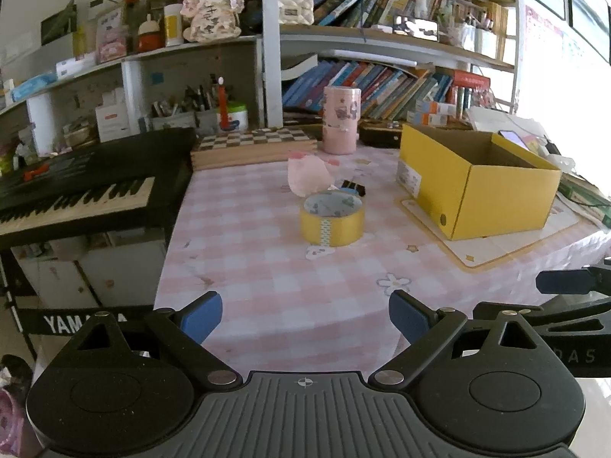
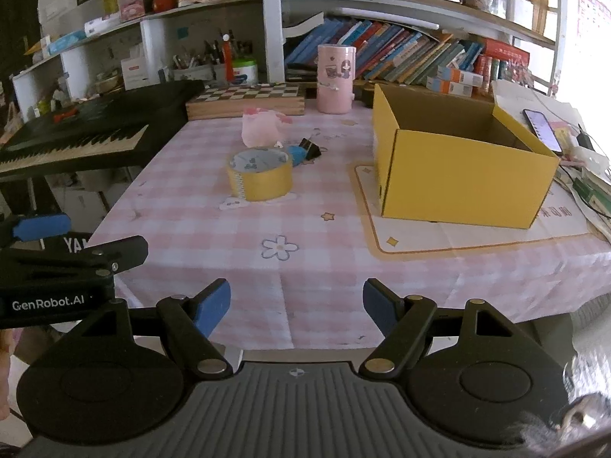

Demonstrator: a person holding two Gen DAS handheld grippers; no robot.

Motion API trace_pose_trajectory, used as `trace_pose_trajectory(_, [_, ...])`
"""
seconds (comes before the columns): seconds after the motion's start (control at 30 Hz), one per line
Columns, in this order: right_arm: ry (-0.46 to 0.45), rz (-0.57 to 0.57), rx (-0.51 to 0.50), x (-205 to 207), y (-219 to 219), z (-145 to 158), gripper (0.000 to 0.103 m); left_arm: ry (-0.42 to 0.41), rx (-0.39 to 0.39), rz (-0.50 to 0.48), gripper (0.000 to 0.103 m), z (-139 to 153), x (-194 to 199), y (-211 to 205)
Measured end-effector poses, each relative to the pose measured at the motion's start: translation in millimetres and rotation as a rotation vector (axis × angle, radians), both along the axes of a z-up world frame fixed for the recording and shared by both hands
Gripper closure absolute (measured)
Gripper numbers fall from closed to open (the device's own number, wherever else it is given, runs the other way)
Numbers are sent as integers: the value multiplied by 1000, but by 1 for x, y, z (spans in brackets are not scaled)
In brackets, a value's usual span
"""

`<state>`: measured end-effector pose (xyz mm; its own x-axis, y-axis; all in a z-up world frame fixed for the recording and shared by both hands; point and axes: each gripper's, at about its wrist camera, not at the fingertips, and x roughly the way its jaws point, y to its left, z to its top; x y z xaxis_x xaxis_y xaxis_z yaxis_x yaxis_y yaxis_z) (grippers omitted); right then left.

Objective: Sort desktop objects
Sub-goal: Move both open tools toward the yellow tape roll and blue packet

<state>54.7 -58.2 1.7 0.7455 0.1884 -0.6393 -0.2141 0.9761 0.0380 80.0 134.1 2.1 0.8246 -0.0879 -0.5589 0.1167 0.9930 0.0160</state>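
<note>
A yellow tape roll (image 1: 331, 219) is sitting on the pink-and-white checked tablecloth (image 1: 244, 236) (flower-printed), near a yellow box (image 1: 477, 187).

A black keyboard (image 1: 76, 187), chessboard (image 1: 252, 143) and bookshelf (image 1: 382, 84) surround the checked tablecloth (image 1: 267, 286).

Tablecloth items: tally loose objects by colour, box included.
Yellow: 2, the tape roll and the open cardboard box
Pink: 2, the tall cylinder and the small soft pouch
Black: 1, the binder clip
Blue: 1, a small item partly hidden behind the tape roll
Total: 6
</note>
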Motion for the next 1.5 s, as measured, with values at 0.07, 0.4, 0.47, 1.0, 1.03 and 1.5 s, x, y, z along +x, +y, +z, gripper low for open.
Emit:
trace_pose_trajectory(0.07, [-1,7,-2,0,3,0,28,-3,-1,8,7,0,-1,3])
trace_pose_trajectory(0.4, [-7,33,-10,2,16,2,27,-12,-9,35,7,1,-3,15])
trace_pose_trajectory(0.47, [-7,37,-12,3,17,2,27,-10,-11,39,7,1,-1,16])
trace_pose_trajectory(1.0, [-6,72,-8,26,23,0,27,-2,1,80,7,-2,16,18])
trace_pose_trajectory(1.03, [-7,75,-7,29,22,-1,27,-1,3,83,7,-2,19,18])
trace_pose_trajectory(1.5, [-8,123,-8,94,13,2,27,28,-12,170,7,-5,74,13])
